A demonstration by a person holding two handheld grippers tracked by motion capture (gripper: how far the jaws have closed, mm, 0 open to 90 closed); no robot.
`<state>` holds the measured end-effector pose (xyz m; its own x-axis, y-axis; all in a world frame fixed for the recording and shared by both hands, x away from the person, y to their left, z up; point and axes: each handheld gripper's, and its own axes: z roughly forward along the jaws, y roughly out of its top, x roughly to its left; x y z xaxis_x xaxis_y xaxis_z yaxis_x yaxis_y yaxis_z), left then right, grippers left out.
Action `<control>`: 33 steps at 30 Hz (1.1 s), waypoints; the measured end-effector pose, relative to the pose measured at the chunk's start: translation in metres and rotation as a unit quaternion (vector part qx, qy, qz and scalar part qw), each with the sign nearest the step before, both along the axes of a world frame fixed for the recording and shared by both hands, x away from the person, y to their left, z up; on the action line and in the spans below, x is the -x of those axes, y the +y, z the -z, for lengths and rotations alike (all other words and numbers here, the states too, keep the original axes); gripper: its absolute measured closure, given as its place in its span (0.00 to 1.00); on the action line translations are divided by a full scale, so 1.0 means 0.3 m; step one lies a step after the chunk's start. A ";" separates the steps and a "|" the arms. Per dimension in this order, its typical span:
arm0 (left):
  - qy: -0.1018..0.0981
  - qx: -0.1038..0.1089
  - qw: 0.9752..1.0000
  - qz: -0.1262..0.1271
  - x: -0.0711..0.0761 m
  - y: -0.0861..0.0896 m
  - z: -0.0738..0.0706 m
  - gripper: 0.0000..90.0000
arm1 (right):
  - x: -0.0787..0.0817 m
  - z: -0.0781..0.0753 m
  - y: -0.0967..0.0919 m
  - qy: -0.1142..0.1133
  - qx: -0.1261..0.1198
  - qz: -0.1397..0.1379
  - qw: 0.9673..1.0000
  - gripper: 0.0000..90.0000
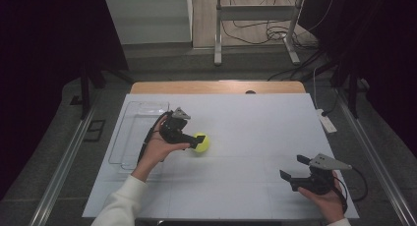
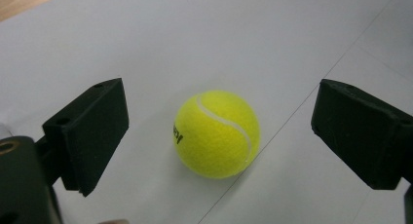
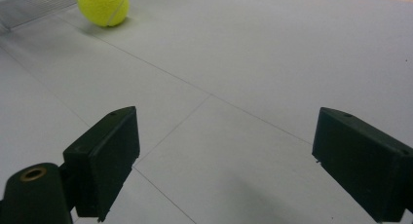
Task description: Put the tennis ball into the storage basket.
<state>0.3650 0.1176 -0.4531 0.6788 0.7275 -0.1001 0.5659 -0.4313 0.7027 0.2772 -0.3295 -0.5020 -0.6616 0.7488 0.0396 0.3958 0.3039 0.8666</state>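
The tennis ball point(image 2: 216, 134) is seen between the spread jaws of the left gripper point(image 2: 219, 136), touched by neither pad. In the high view it is partly covered by that gripper. The right gripper point(image 3: 224, 160) is held released, well apart from the ball; a clear tray point(image 1: 137, 132) is faintly made out beyond.

Clear plastic tray point(image 1: 129, 132) at the white table's point(image 1: 255, 123) left edge — perhaps empty — white power strip point(image 1: 327, 122) on the floor.

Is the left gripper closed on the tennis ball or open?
Open. The left gripper has its jaws standing wide on either side of the tennis ball, with visible gaps on both sides.
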 end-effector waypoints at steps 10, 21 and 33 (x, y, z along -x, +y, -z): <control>0.022 -0.011 1.000 -0.003 -0.030 -0.014 0.035 0.08 | -0.002 0.002 0.000 0.001 0.001 0.000 1.000 0.11; 0.042 -0.027 0.999 0.004 -0.051 -0.045 0.069 0.06 | -0.002 0.002 -0.001 0.001 0.002 0.000 1.000 0.11; 0.056 -0.045 0.997 0.005 -0.067 -0.070 0.099 0.06 | -0.002 0.002 -0.002 0.001 0.001 0.001 1.000 0.11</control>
